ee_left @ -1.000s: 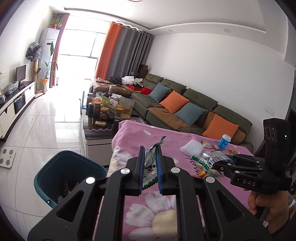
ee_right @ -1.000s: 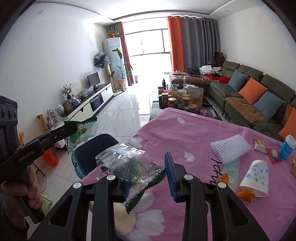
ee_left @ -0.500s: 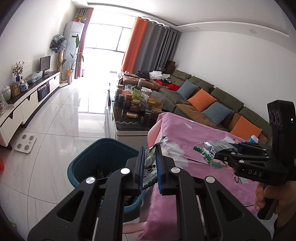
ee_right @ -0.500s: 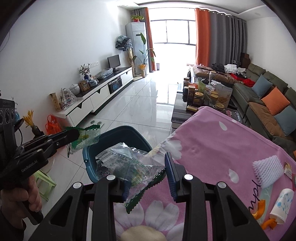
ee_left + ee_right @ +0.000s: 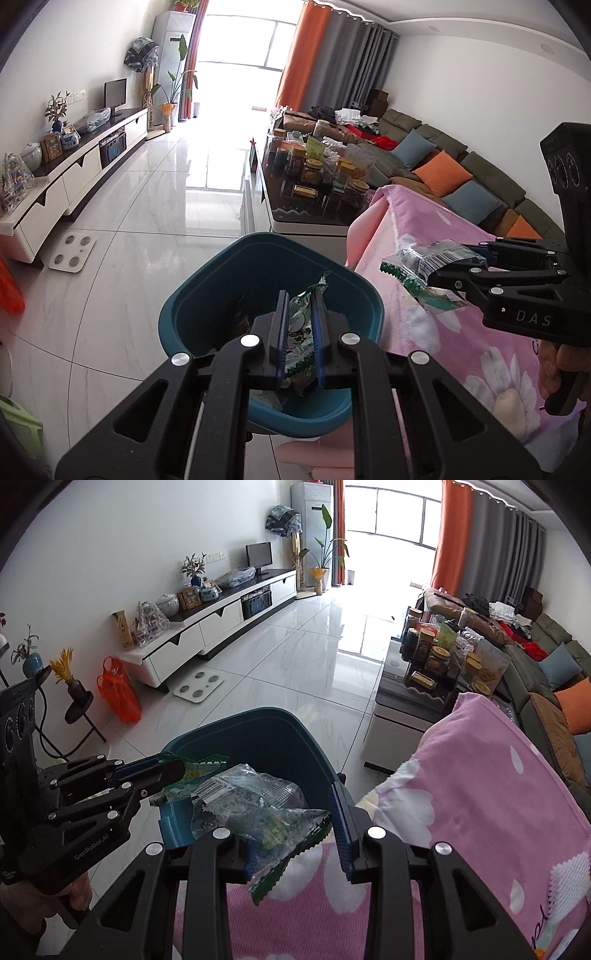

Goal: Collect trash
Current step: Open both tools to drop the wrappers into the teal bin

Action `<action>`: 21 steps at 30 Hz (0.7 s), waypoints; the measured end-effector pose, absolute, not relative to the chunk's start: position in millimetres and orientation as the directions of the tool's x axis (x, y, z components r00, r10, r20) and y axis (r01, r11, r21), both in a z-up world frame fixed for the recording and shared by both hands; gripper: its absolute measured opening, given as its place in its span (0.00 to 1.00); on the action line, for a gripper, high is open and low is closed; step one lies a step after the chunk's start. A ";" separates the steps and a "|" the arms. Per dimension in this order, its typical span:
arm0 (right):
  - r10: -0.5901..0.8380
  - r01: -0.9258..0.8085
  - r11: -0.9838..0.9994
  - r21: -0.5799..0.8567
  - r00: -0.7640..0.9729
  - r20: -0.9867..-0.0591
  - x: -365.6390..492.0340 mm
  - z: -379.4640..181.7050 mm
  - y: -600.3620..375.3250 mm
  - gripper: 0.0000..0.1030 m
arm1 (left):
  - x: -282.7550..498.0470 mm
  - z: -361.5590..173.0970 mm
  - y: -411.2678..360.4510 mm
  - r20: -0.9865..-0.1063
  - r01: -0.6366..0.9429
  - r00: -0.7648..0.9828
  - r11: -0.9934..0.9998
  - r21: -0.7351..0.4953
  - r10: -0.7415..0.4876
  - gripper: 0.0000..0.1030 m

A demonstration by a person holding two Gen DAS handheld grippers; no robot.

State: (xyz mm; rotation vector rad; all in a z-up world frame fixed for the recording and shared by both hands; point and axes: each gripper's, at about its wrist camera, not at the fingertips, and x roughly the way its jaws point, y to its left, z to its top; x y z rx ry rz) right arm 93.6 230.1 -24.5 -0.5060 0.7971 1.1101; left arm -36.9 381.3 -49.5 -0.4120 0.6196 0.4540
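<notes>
My left hand-held gripper point(image 5: 300, 334) sits at lower centre of the left wrist view, its jaws pinched tight on a green-and-white snack wrapper point(image 5: 300, 332) that hangs over the open mouth of the teal trash bin point(image 5: 207, 295). Some dark trash already lies inside the bin.

My right hand-held gripper point(image 5: 295, 830) fills the bottom of the right wrist view. Its jaws stand fairly wide apart, and a crumpled clear plastic bag with green edging point(image 5: 255, 808) lies against the left finger; I cannot tell whether it is truly clamped. That bag sits over the bin's near rim point(image 5: 177, 823), at the edge of the pink floral cloth point(image 5: 480, 794) covering the worktop. In the left wrist view the same bag point(image 5: 424, 269) shows at centre right, sticking out of the gripper's tip, just beside the bin.

A white foam net point(image 5: 569, 882) rests on the cloth at lower right.
</notes>
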 end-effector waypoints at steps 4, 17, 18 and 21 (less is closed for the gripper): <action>0.559 -0.936 0.353 0.009 0.203 -0.804 96.0 -34.4 252.1 0.31 | -19.3 -65.1 393.1 -0.661 -0.534 0.697 0.816 -0.220 0.278 0.12; 0.456 -0.958 0.287 0.002 0.134 -0.880 106.6 -65.4 299.2 0.32 | 9.8 -106.6 415.5 -0.718 -0.566 0.644 0.797 -0.213 0.265 0.16; 0.445 -0.959 0.283 0.004 0.128 -0.886 106.8 -67.7 301.0 0.33 | 12.0 -108.4 416.4 -0.720 -0.568 0.640 0.796 -0.210 0.268 0.18; 0.424 -0.960 0.278 -0.018 0.140 -0.895 105.4 -73.2 302.4 0.36 | 15.7 -112.7 417.2 -0.726 -0.579 0.632 0.788 -0.208 0.273 0.24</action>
